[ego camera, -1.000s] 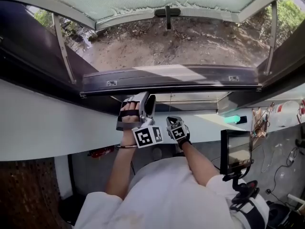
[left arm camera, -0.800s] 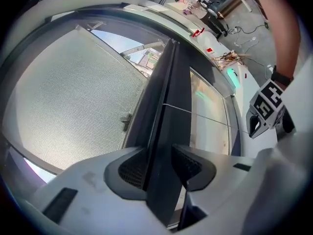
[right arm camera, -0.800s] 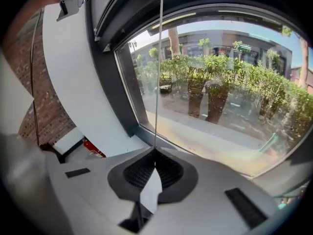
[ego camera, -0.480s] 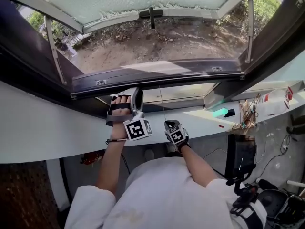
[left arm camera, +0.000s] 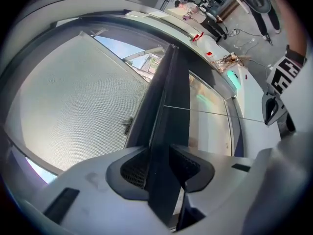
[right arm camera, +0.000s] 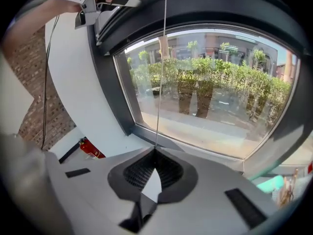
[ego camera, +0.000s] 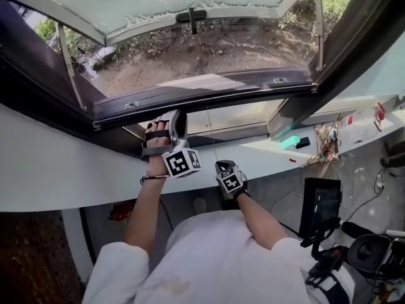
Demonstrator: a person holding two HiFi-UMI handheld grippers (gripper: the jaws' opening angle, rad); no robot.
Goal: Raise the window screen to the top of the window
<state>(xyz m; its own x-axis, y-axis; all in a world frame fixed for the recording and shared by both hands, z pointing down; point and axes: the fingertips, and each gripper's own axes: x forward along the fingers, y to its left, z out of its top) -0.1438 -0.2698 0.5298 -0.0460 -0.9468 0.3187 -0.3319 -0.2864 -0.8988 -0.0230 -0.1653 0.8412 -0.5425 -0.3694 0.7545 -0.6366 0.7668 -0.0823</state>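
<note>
- Window screen (left arm camera: 68, 97): pale fine mesh filling the opening beyond a dark rail (left arm camera: 166, 106) along its lower edge. The rail sits low in the frame, just above the fixed lower pane (right arm camera: 210, 92), so I judge it far short of the top.
- Handling, judged: the rail looks stiff and narrow and should be light, and any drag probably comes from the side tracks. The mesh looks thin and easy to tear, so take hold of the rail only, never the cloth. A grip left of centre may cock the rail, so lift evenly.
- Left claw (left arm camera: 160, 165): pressed onto the rail, one jaw on each face, with the bar running straight out between them.
- Right claw (right arm camera: 155, 153): pinched together on a thin cord (right arm camera: 160, 82) that runs taut and straight up past the pane toward the rail. The cord is slick and fine and could slip through the pads under a hard pull.
- Left forearm (ego camera: 149, 198): raised nearly upright, with the wrist strapped into the tool and reaching up to the rail.
- Right arm (ego camera: 259, 217): bent and held lower, close to the body, below the sill line and just beside the left.
- White counter (ego camera: 50, 170) below the frame: both tools work in front of it.
</note>
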